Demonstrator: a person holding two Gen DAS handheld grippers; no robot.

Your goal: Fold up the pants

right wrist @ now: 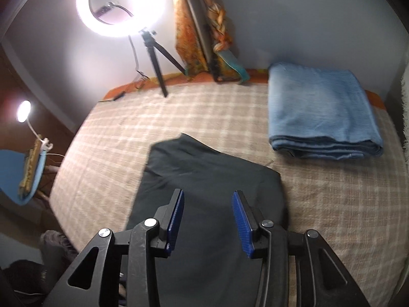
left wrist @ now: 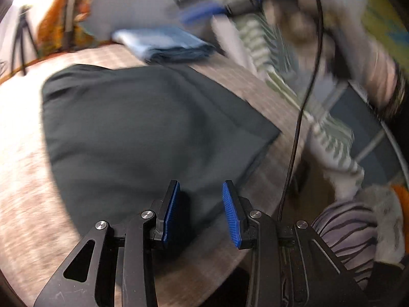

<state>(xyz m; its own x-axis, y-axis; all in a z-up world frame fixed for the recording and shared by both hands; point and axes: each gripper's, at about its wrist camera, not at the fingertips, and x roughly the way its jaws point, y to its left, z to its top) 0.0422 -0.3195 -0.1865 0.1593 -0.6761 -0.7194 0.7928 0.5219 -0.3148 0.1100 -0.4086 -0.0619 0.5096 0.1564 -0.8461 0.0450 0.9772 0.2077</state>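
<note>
The dark pants lay folded on the bed, on its pale checked cover, near the front edge. In the right wrist view they formed a compact dark slab with one corner pointing away toward the wall. In the left wrist view, blurred by motion, the same pants spread wide across the cover, their far corner near the bed's edge.

The left tongs hung over the near part of the pants, blue pads parted with a moderate gap and no cloth caught between them. The right tongs hung above the pants as well, jaws parted somewhat wider, and they too held nothing; the dark fabric showed flat through the gap.

A folded blue cloth sat farther back on the bed, to the right of the pants and apart from them. A lit ring light on a small tripod stood at the back edge of the bed, beside an orange patterned cloth draped against the wall. A small lamp glowed off the bed's left side. In the left view a black cable ran down past the bed's edge, and striped fabric showed beyond it, too blurred to make out further.
</note>
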